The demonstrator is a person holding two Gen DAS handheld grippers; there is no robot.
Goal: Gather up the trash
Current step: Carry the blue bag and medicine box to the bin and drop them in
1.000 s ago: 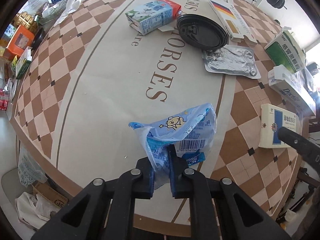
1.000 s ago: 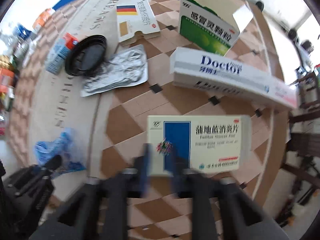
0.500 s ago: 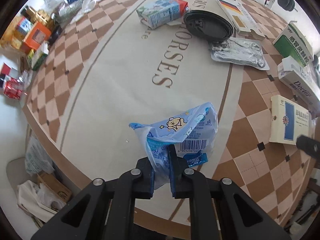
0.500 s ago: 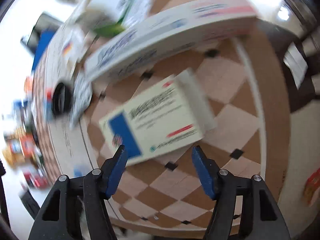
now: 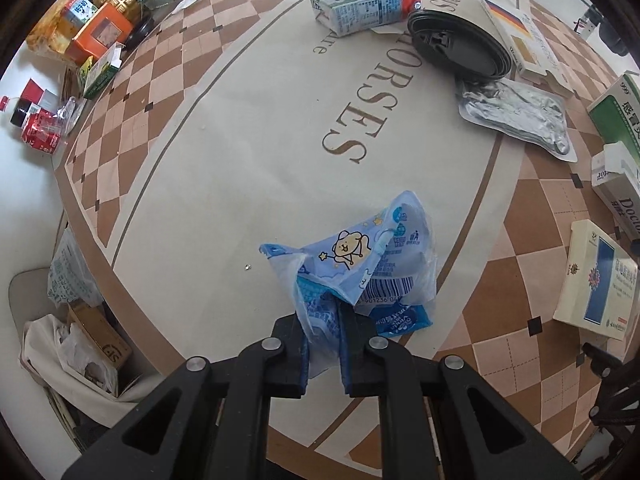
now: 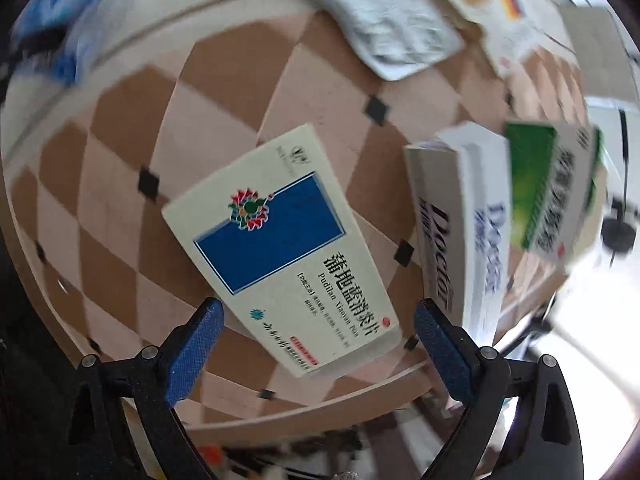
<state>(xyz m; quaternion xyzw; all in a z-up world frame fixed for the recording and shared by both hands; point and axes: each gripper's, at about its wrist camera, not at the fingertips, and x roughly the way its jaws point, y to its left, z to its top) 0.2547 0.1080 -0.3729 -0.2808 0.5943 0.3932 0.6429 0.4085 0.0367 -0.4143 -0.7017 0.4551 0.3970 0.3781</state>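
Observation:
My left gripper (image 5: 325, 316) is shut on a crumpled blue plastic wrapper (image 5: 360, 268) with a cartoon print, held just above the round table. My right gripper (image 6: 316, 328) is open. Its blue pads stand on either side of the near end of a cream medicine box with a blue panel (image 6: 280, 236), which lies flat near the table's edge. The same box shows at the right in the left wrist view (image 5: 596, 280). The wrapper shows blurred at the top left of the right wrist view (image 6: 64, 36).
On the table lie a milk carton (image 5: 366, 4), a black lid (image 5: 460, 46), a silver foil pouch (image 5: 516, 118), a "Doctor" toothpaste box (image 6: 460, 232), a green box (image 6: 552, 184) and a flag-printed box (image 5: 520, 40). A white bag with rubbish (image 5: 68, 348) sits on the floor at left.
My right gripper opened wide and swung round to straddle the cream box from the table's edge. My left gripper kept hold of the wrapper and drew back a little.

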